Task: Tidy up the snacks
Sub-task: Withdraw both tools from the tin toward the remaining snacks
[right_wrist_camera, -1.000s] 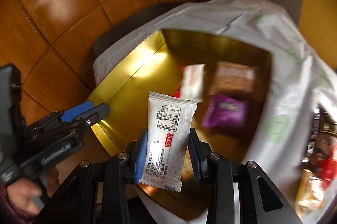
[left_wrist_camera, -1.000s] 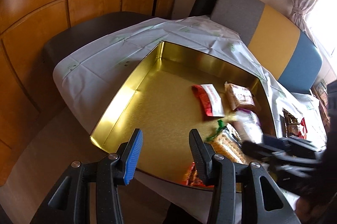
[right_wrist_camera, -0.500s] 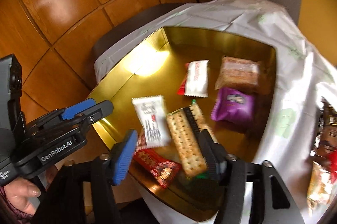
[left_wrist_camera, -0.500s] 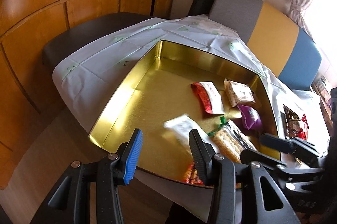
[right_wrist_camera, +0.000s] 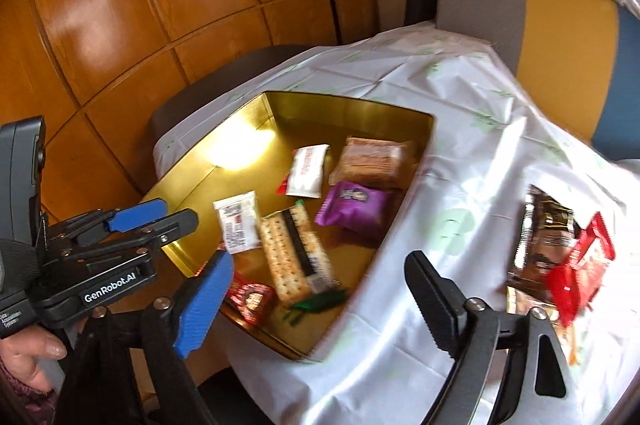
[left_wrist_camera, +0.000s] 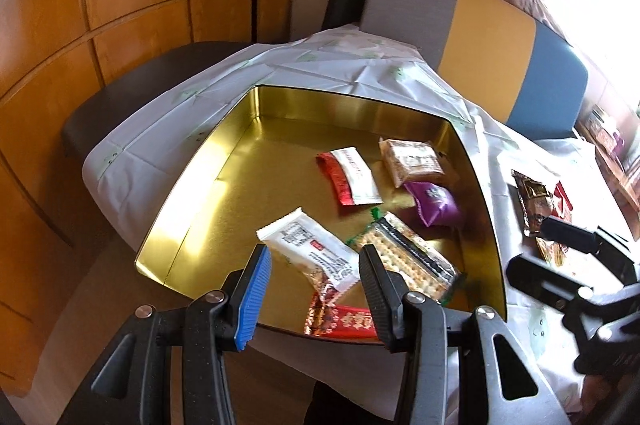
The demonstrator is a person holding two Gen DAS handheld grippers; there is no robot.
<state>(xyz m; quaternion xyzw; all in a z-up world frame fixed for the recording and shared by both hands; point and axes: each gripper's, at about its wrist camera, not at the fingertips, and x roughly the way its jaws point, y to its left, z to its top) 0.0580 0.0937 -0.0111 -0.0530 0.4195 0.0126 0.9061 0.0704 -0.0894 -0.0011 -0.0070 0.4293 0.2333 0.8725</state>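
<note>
Your right hand-held gripper (right_wrist_camera: 316, 289) hangs over the near corner of the shallow gold metal tin (right_wrist_camera: 352, 107), its jaws opening with nothing between them. Inside the tin, the white rectangular snack packet (right_wrist_camera: 239, 221) lies flat near the near-left wall, touching the clear-wrapped cracker pack (right_wrist_camera: 294, 257). Your left hand-held gripper (left_wrist_camera: 314, 261) hovers above the tin's near edge, jaws parted and empty. More wrapped snacks (right_wrist_camera: 560, 249) lie right of the tin on the white-clothed surface (right_wrist_camera: 472, 161).

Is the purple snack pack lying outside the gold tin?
No, the purple pack lies inside the gold tin, next to the cracker pack.
</note>
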